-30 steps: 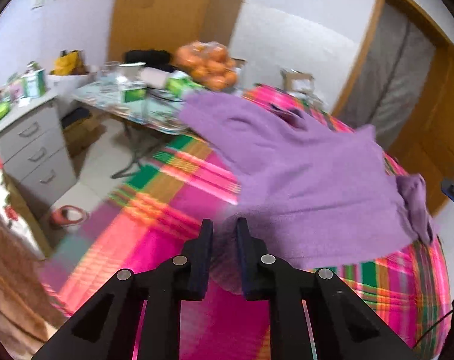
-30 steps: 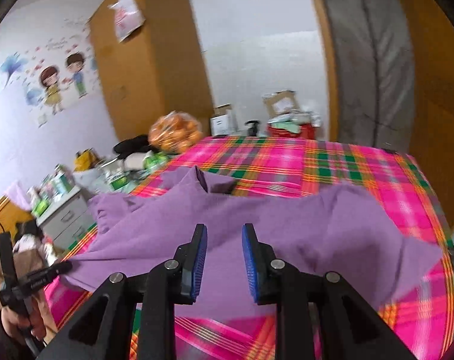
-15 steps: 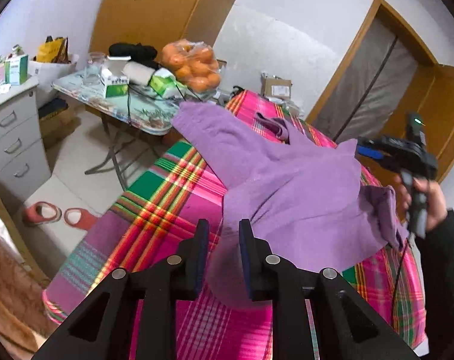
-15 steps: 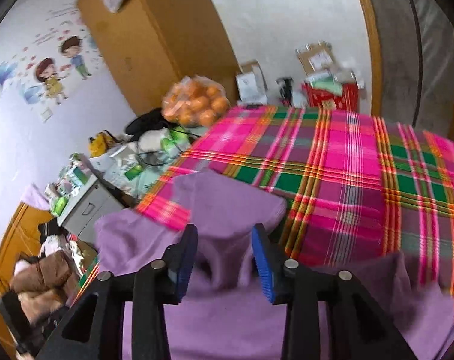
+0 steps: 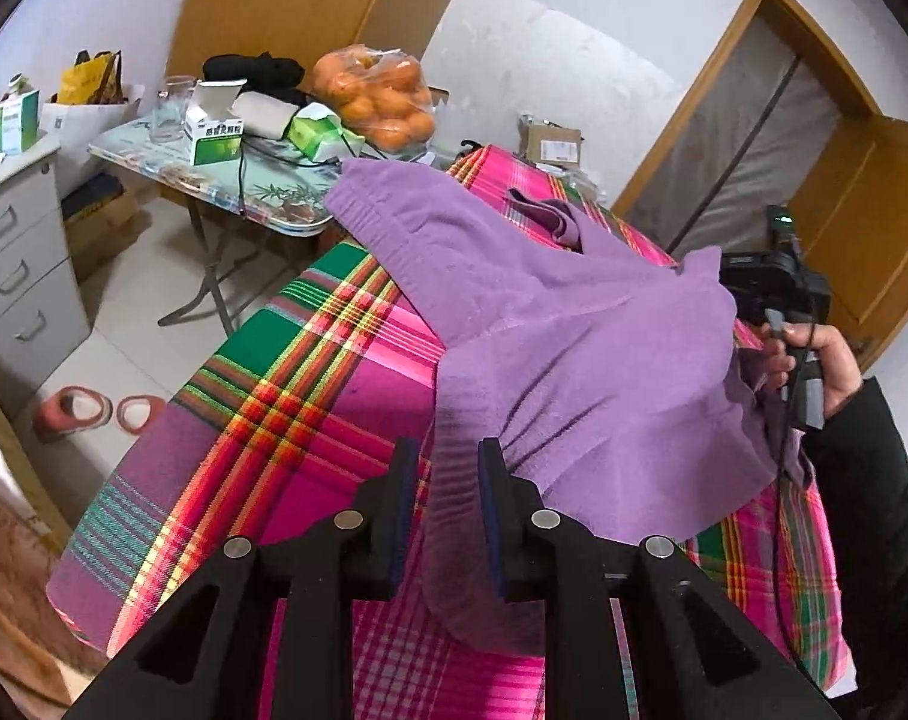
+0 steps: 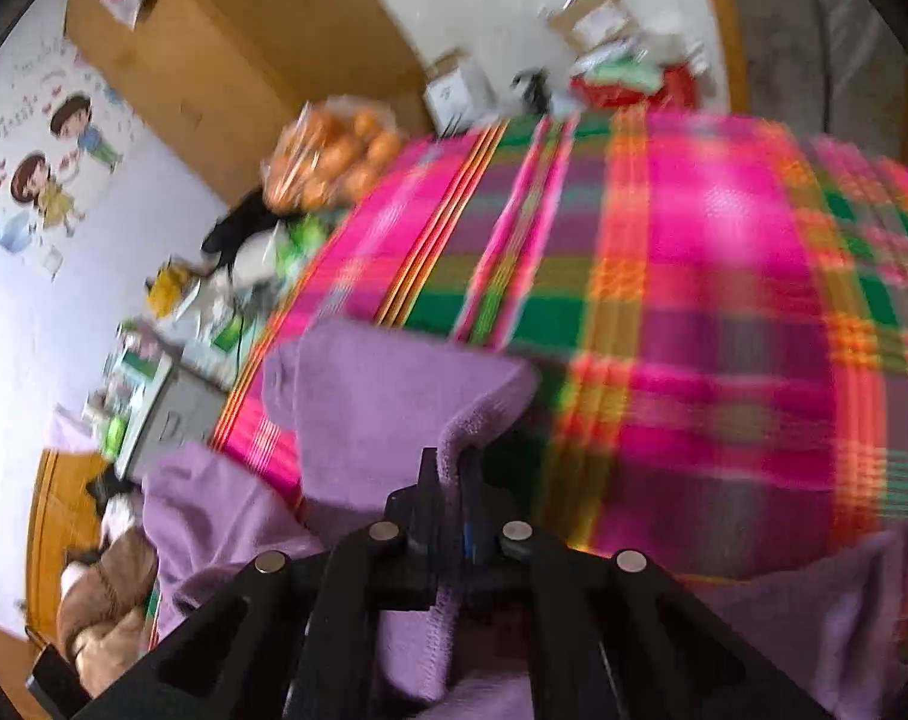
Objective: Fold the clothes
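Note:
A purple sweater (image 5: 544,312) lies spread on a bed with a pink, green and orange plaid cover (image 5: 274,420). My left gripper (image 5: 448,480) is shut on a bunched part of its near edge, and creases fan out from the grip. In the right wrist view, which is blurred, my right gripper (image 6: 454,468) has its jaws closing tight on a raised fold of the sweater (image 6: 382,396), pads pressing the cloth. The left wrist view shows a person's hand (image 5: 826,360) holding that gripper at the sweater's far right side, its fingertips hidden behind the cloth.
Left of the bed stands a folding table (image 5: 274,204) with a bag of oranges (image 5: 373,99), boxes and a glass. A grey drawer cabinet (image 5: 16,276) and red slippers (image 5: 76,411) are at the left. A wooden door (image 5: 862,210) stands behind the bed.
The right gripper, open a moment ago, has swung down to the sweater and shut on a fold of it. The left gripper has stayed put, holding the cloth.

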A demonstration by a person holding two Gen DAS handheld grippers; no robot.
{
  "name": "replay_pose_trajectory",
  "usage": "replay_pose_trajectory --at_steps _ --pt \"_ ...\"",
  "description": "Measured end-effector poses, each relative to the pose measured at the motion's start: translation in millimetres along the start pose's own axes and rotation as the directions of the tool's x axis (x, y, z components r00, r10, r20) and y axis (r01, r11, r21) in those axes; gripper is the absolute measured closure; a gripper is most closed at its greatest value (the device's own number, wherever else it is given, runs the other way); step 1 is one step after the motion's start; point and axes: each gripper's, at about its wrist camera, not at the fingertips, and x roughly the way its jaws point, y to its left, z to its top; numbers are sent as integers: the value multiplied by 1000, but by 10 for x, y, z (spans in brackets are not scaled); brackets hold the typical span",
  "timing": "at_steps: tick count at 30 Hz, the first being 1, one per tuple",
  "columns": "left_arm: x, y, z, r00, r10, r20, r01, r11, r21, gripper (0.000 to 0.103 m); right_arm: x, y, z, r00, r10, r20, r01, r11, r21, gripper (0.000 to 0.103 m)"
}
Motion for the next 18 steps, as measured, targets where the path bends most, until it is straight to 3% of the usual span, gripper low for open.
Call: replay_pose_trajectory --at_steps 3,6,8,11,13,15,16,18 --pt "20 -10 -15 1000 -3 -6 3 1000 3 82 -457 -326 48 983 -124 132 116 991 70 98" --pt "35 -14 -30 1000 -8 -9 8 1000 5 82 -977 -705 -76 922 -297 247 250 946 204 97" --pt "46 -8 -38 1000 -14 -10 14 1000 2 82 -1209 -886 -200 892 -380 247 313 910 271 92" --pt "38 8 -51 1000 -22 -6 22 1000 -9 82 -1429 -842 -347 826 -498 265 430 859 278 90" --pt "2 21 -64 1000 -26 0 26 1000 -13 82 -1520 -653 -374 817 -488 306 428 870 243 86" --pt "-31 37 -76 1000 -30 6 30 999 -17 82 -1564 -386 -377 824 -445 350 408 896 177 68" --pt "-48 45 -81 999 -32 8 32 999 -19 80 -1548 -196 -360 837 -402 371 386 915 120 65" --pt "-75 63 -93 999 -37 12 38 999 -24 77 -1391 310 -316 892 -266 366 313 947 -74 63"
